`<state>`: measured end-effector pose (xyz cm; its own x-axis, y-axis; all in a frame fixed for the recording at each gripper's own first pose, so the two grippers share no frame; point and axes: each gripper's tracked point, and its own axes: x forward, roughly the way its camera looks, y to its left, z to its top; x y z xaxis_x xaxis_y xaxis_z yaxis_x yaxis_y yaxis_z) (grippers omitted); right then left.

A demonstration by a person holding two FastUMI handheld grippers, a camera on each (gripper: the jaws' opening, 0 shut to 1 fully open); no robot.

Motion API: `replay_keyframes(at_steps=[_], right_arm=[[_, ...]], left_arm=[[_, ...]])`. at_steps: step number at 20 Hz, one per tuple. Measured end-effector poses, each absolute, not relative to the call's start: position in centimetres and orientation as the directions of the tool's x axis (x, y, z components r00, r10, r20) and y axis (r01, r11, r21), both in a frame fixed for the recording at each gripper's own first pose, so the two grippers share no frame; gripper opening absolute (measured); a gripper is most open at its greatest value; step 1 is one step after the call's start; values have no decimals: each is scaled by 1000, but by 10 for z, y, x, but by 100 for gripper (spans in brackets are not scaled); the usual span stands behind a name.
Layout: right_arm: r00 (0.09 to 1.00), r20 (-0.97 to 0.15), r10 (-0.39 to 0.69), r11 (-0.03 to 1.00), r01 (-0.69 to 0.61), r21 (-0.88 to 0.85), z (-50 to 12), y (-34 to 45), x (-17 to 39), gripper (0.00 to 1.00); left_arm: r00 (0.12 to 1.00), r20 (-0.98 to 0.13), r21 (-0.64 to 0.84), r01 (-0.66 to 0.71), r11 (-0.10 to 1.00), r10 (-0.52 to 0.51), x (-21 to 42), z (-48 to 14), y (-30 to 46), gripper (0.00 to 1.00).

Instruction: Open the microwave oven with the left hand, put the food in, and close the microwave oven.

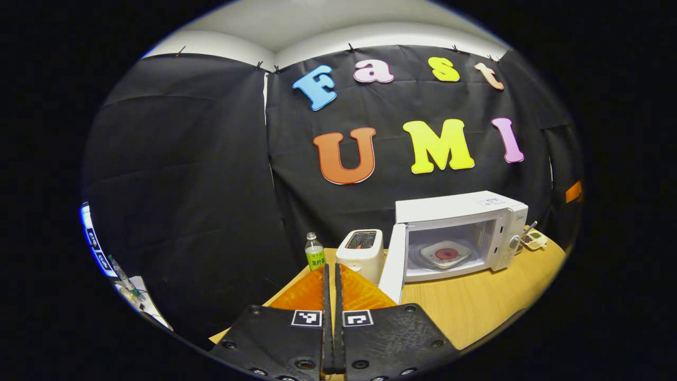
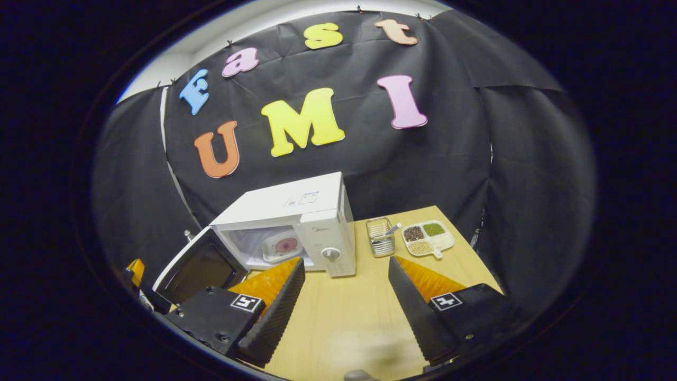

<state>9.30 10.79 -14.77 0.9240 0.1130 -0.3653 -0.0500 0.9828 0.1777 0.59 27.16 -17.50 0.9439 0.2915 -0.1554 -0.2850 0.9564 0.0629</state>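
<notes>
Left gripper (image 1: 334, 275) closed; microwave (image 1: 460, 233) open, plate (image 1: 446, 253) inside.

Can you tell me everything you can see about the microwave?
The microwave is a white box that looks like painted metal and plastic. It stands upright on the wooden table, near the back wall. Its door, white outside with a dark window inside, hangs wide open on the left hinge. Inside, a white plate with something red on it sits on the turntable. A round knob is on the control panel to the right. Neither gripper touches it.
</notes>
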Motion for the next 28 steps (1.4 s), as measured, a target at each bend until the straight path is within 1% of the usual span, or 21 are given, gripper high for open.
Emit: replay_keyframes(at_steps=[1, 3, 4, 5, 6, 7, 8, 10, 11, 12, 14, 18, 22, 28], right_arm=[[929, -353, 114, 983, -55, 174, -140, 108, 93, 91], [935, -335, 114, 984, -59, 168, -130, 109, 91, 92], [937, -329, 115, 984, -62, 166, -127, 110, 89, 100], [940, -321, 111, 984, -59, 167, -122, 109, 88, 92], [941, -320, 106, 984, -54, 169, -120, 107, 88, 100], [941, -321, 103, 984, -49, 174, -119, 106, 87, 92], [941, -322, 100, 983, -44, 177, -120, 104, 87, 100], [941, -325, 89, 983, -30, 181, -120, 99, 83, 100], [941, -327, 86, 983, -27, 183, -121, 96, 81, 92], [939, -335, 81, 983, -19, 182, -124, 92, 80, 100], [936, -343, 77, 982, -12, 189, -128, 87, 77, 100], [924, -375, 71, 982, 1, 189, -138, 78, 73, 100], [920, -385, 67, 982, 8, 190, -139, 70, 70, 100], [919, -390, 46, 983, 28, 182, -135, 54, 61, 100]], left_arm=[[941, -166, 71, -287, 955, 295, 3, -182, 277, 0], [934, -206, 54, -287, 956, 292, -2, -206, 282, 0], [928, -230, 41, -293, 955, 294, -3, -219, 283, 0], [928, -224, 32, -298, 954, 298, 0, -220, 287, 0], [923, -242, 20, -305, 952, 301, 0, -230, 288, 0], [923, -244, 10, -304, 953, 297, -1, -232, 289, 0], [922, -248, 14, -304, 952, 298, -4, -235, 287, 0], [924, -256, 15, -289, 957, 283, -3, -242, 283, 0], [925, -261, 14, -282, 959, 276, -2, -244, 277, 0], [928, -267, 15, -267, 964, 261, -1, -247, 272, 0], [929, -264, 40, -258, 965, 259, 0, -249, 265, 0], [946, -249, 13, -211, 977, 208, 6, -243, 232, 0], [959, -244, -57, -161, 985, 143, 13, -239, 188, 0], [973, -224, -69, -76, 995, 58, 27, -237, 136, 0]])
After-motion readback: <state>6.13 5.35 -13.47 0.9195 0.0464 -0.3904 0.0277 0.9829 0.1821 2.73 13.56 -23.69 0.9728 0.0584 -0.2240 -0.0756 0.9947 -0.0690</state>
